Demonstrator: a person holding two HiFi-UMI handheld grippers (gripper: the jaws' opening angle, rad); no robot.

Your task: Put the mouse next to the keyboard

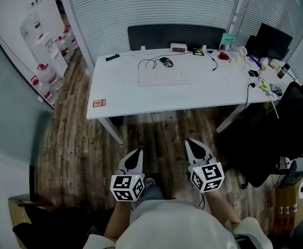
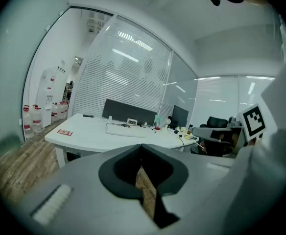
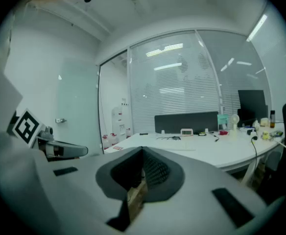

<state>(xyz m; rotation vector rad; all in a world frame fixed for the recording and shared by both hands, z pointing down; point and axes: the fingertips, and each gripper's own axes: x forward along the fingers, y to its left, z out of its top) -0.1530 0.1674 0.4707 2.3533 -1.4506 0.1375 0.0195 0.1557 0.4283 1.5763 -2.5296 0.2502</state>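
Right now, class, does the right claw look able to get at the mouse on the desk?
Probably not yet. The right claw, shut, hangs over the wooden floor well short of the desk, and the mouse lies beyond the keyboard. Nothing blocks the path; a step forward should do.

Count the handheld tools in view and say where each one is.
2. The left tool is over the wooden floor, short of the white desk. The right tool is beside it on the right, also over the floor. None seems hidden.
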